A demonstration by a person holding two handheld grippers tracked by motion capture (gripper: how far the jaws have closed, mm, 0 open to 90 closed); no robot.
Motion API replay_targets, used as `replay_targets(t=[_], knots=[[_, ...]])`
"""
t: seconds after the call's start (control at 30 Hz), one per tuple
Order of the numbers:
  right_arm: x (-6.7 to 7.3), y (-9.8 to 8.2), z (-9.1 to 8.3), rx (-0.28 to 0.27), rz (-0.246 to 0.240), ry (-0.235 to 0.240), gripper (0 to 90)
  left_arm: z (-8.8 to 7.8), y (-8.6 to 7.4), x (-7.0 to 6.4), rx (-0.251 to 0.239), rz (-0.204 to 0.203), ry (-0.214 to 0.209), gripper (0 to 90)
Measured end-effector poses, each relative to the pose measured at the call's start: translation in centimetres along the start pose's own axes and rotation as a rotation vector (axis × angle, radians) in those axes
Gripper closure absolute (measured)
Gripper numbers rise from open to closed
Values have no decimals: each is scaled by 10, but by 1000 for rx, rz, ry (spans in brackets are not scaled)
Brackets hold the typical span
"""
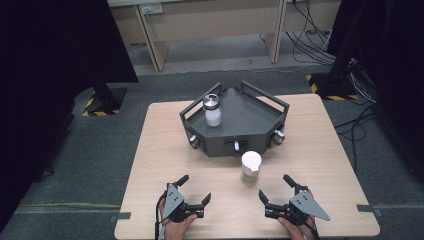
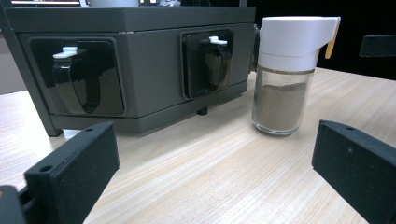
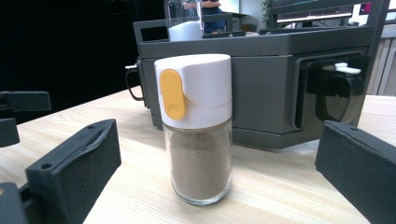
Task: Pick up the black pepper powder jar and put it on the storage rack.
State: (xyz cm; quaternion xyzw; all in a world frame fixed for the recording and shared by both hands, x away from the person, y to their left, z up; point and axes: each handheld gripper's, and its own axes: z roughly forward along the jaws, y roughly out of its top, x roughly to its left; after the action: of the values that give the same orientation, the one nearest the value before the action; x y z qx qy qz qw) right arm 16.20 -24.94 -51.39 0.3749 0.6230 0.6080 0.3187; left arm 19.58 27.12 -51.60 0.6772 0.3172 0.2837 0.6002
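The white-capped glass shaker of brown powder [image 3: 198,128] stands upright between and beyond the right gripper [image 1: 278,193]'s wide jaws, its yellow tab facing them; the left gripper [image 1: 194,189] also gapes, holding nothing.

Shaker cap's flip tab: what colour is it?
Yellow-orange, set on the white cap of the spice shaker; the right gripper view shows it best.

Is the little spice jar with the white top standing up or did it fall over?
Standing up. The spice jar sits flat on its glass base on the table, white cap on top, brown powder level inside.
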Motion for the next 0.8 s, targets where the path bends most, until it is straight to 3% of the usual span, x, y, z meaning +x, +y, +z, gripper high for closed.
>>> replay_targets(t=[0.8], knots=[[6,5,38,24,-31,4,3,0,-2,1,4,-18,1,1]])
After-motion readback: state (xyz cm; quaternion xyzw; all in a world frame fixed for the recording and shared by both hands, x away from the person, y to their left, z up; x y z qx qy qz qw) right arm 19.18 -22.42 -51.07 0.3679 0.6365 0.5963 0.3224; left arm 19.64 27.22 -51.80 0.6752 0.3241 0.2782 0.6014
